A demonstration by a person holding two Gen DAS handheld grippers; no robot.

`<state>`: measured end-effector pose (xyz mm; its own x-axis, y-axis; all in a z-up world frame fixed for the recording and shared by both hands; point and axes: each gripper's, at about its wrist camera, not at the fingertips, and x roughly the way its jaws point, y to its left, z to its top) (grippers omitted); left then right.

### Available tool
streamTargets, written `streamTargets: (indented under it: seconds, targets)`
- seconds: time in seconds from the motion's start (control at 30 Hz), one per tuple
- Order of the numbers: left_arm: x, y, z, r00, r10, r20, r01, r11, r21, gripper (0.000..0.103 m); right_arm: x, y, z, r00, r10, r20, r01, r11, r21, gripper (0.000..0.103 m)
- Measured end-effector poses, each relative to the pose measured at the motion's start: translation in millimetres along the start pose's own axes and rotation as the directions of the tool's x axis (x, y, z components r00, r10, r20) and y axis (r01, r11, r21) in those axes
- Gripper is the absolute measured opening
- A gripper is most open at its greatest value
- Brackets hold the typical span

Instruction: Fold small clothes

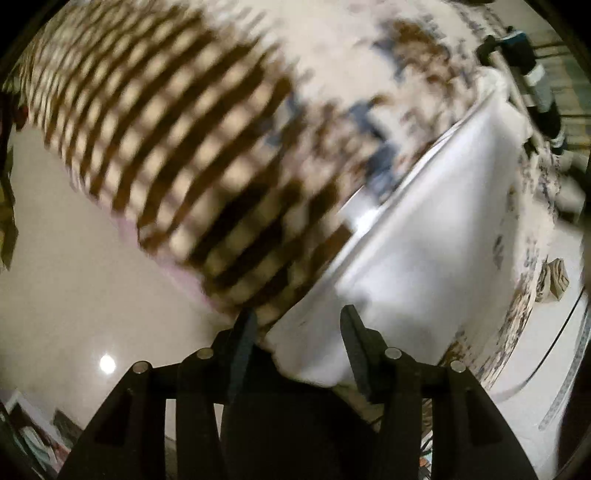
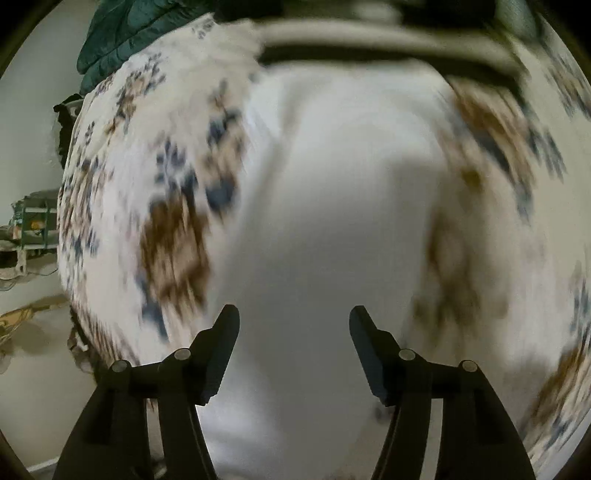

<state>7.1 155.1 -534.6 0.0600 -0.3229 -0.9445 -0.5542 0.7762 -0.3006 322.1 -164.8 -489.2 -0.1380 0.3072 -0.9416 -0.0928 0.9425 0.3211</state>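
White cloth (image 1: 424, 236) fills the space ahead of the left gripper (image 1: 299, 325), fingers spread wide apart, the cloth's near edge lying between them and touching or just over the fingertips; grip contact cannot be told because of blur. A brown checked blanket (image 1: 177, 140) lies ahead and left of that gripper, on a floral bedspread (image 1: 417, 55) that runs ahead and right. In the right wrist view the right gripper (image 2: 293, 325) also stands wide open, holding nothing, with the white cloth (image 2: 325, 240) directly ahead and under its fingers. The floral bedspread (image 2: 173, 229) shows on both sides of it, and a green quilt (image 2: 133, 26) sits far ahead left. Both views are motion-blurred.
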Motion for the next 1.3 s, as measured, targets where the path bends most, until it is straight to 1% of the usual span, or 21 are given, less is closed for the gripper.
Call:
streamTargets:
  seconds: [0.13,0.2,0.27,0.3,0.4,0.43,0.53,0.6,0.63,0.77,0.83,0.87,0.93,1.0,1.07,1.1,1.13,1.17,1.2,1.27,1.3]
  targets:
    - [-24.7,-56.3,33.6,0.997,-0.050,0.066,0.044,0.995,0.092,0.044,0.5,-53.4,-63.1,0.999,0.052,0.003,-0.052,0.993,0.107,0.064]
    - [-28.8,-97.1,63.8,0.991,-0.100,0.093,0.084,0.983,0.163,0.044,1.1,-79.8,-81.4,0.994,0.102,0.028,-0.106,0.977,0.184,0.064]
    - [-27.8,-136.6,95.4,0.982,-0.151,0.113,0.121,0.964,0.236,0.047,-4.3,-100.6,-83.3,0.987,0.141,0.079,-0.156,0.958,0.240,0.064]
    - [-25.0,-158.4,116.0,0.977,-0.173,0.125,0.134,0.952,0.275,0.052,-5.6,-105.5,-77.8,0.982,0.155,0.105,-0.177,0.950,0.256,0.064]
    - [-4.8,-213.0,176.8,0.965,-0.221,0.140,0.160,0.922,0.353,0.054,-9.7,-117.8,-53.2,0.965,0.193,0.175,-0.237,0.931,0.278,0.064]
    - [6.0,-234.6,204.0,0.961,-0.240,0.136,0.174,0.910,0.378,0.054,-9.1,-119.5,-37.2,0.958,0.205,0.199,-0.255,0.927,0.275,0.064]
    - [38.4,-276.7,267.7,0.955,-0.275,0.108,0.211,0.892,0.400,0.054,-6.7,-125.8,11.7,0.946,0.217,0.242,-0.276,0.929,0.245,0.066]
    - [56.5,-294.8,295.3,0.956,-0.277,0.094,0.214,0.883,0.418,0.054,2.0,-121.4,46.9,0.940,0.224,0.258,-0.284,0.932,0.224,0.072]
    - [70.4,-308.2,312.1,0.961,-0.266,0.081,0.206,0.877,0.434,0.054,9.2,-118.6,66.6,0.941,0.218,0.259,-0.277,0.935,0.220,0.072]
    - [106.6,-332.9,350.5,0.977,-0.208,0.044,0.165,0.871,0.463,0.054,27.5,-126.4,118.1,0.939,0.211,0.272,-0.278,0.931,0.238,0.072]
    - [120.8,-335.5,367.3,0.980,-0.198,0.007,0.173,0.874,0.454,0.054,35.1,-134.0,135.5,0.938,0.212,0.273,-0.284,0.923,0.260,0.072]
    - [124.4,-334.5,372.3,0.978,-0.209,-0.012,0.192,0.872,0.449,0.054,37.7,-138.2,143.2,0.936,0.225,0.270,-0.298,0.916,0.269,0.072]
    - [127.2,-331.0,378.0,0.971,-0.237,-0.041,0.230,0.868,0.440,0.054,46.8,-146.3,156.4,0.921,0.284,0.268,-0.358,0.889,0.287,0.072]
    - [124.3,-331.4,378.7,0.960,-0.274,-0.050,0.267,0.853,0.448,0.052,53.2,-150.2,160.4,0.903,0.335,0.268,-0.409,0.863,0.297,0.072]
    - [122.2,-334.0,375.3,0.955,-0.294,-0.048,0.280,0.831,0.480,0.049,56.0,-152.7,161.2,0.882,0.373,0.289,-0.454,0.838,0.304,0.072]
    - [121.3,-335.5,373.0,0.953,-0.299,-0.044,0.280,0.820,0.499,0.026,57.0,-152.5,161.7,0.874,0.385,0.295,-0.468,0.829,0.305,0.069]
    - [122.7,-338.3,370.7,0.955,-0.292,-0.048,0.274,0.810,0.518,0.014,57.7,-151.4,162.2,0.866,0.398,0.302,-0.483,0.821,0.304,0.063]
    - [124.0,-339.5,368.4,0.955,-0.290,-0.057,0.275,0.802,0.530,0.008,59.3,-149.0,163.0,0.859,0.417,0.299,-0.499,0.814,0.297,0.042]
    - [123.0,-341.1,366.9,0.955,-0.292,-0.046,0.270,0.799,0.538,0.007,60.2,-145.0,164.3,0.861,0.419,0.289,-0.497,0.817,0.294,0.021]
    - [113.9,-343.9,367.9,0.952,-0.307,-0.012,0.260,0.784,0.563,0.005,54.5,-136.1,162.2,0.874,0.383,0.298,-0.462,0.845,0.268,0.014]
    - [107.9,-342.8,365.4,0.949,-0.316,-0.001,0.261,0.781,0.568,0.005,49.8,-130.7,160.6,0.878,0.369,0.305,-0.448,0.858,0.250,0.013]
